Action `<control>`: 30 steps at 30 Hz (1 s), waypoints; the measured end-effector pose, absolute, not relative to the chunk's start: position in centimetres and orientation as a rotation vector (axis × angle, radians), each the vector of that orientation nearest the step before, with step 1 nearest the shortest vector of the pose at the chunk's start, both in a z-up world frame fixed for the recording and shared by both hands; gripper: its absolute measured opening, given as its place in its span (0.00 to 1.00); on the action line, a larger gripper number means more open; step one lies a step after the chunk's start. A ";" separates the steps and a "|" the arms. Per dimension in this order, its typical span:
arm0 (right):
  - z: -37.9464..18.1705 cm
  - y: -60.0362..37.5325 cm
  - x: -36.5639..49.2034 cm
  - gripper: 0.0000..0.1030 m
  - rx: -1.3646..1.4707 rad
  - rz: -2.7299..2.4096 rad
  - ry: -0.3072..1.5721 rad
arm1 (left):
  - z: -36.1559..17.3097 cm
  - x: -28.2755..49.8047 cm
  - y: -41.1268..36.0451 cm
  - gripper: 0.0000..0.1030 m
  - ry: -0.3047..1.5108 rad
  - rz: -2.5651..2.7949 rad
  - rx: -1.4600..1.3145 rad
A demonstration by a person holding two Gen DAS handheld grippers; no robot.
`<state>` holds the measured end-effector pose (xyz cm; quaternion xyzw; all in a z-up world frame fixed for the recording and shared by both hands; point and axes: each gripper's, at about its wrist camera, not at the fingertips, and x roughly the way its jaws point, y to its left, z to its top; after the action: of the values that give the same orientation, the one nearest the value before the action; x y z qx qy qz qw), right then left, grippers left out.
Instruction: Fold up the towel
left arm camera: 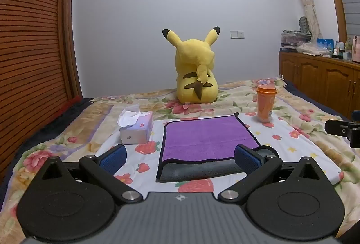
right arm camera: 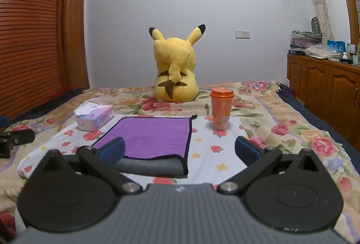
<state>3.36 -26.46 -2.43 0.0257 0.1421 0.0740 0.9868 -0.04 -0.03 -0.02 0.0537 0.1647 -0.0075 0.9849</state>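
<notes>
Towel (left arm camera: pixel 205 139) lying centre frame on bed (left arm camera: pixel 299 142), purple layer over grey, already folded once judging by doubled near edge. Left gripper (left arm camera: pixel 180 159) w/ fingers wide, holding nothing, near towel's front edge; right gripper (right arm camera: pixel 180 152) likewise wide, empty. Tissue box (left arm camera: pixel 136 130) left, orange cup (left arm camera: pixel 266 103) right, both clear of towel, prob. leaving folding room.

Towel (left arm camera: pixel 208 142) lies flat on bed (left arm camera: pixel 303 140), centre. Tissue box (left arm camera: pixel 137 129) just left of it; cup (left arm camera: pixel 266 103) upright at its far right corner; plush toy (left arm camera: pixel 195 72) behind.
</notes>
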 end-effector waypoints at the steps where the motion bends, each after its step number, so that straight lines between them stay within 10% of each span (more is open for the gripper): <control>1: -2.4 -26.5 3.3 1.00 0.051 0.149 0.283 | 0.0 0.0 0.0 1.00 0.332 -0.014 0.109; 30: -2.5 -26.6 3.4 1.00 0.052 0.150 0.281 | 0.0 0.0 0.0 1.00 0.334 -0.013 0.112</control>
<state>3.36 -26.57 -2.48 0.0258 0.1397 0.0745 0.9870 -0.02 -0.04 -0.03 0.0558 0.1659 -0.0065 0.9845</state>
